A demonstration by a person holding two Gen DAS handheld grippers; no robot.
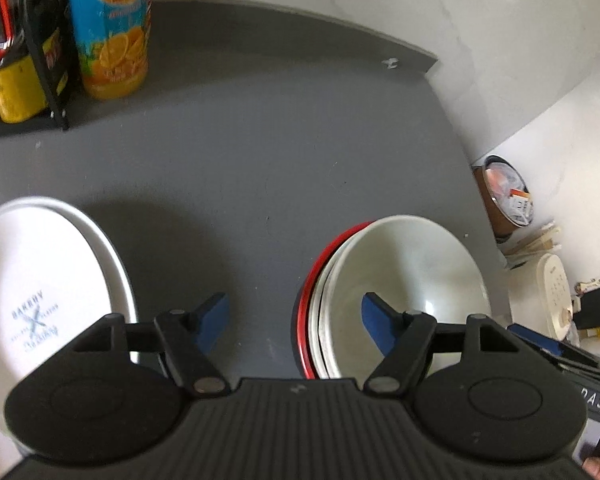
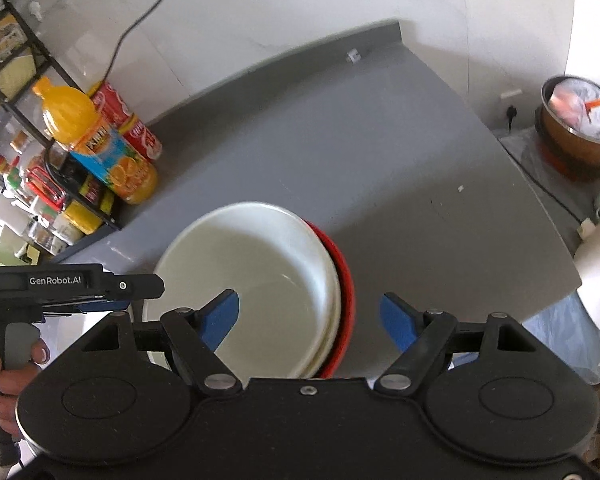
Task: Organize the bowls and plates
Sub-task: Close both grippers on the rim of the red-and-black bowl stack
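We hover both grippers spread wide and empty: left gripper [image 1: 294,320], right gripper [image 2: 310,318]. The nested bowl stack [image 1: 396,292] sits lower right, white plate [image 1: 40,292] lower left. We should straddle the rim squarely before squeezing.

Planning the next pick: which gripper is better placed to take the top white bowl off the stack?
Probably the right gripper: its open jaws straddle the near rim of the top white bowl, stacked on the red-rimmed bowl. The left gripper, also open, mostly faces bare grey countertop.

Grey counter [image 1: 268,152] with stacked bowls [image 1: 404,280], plate [image 1: 40,292].
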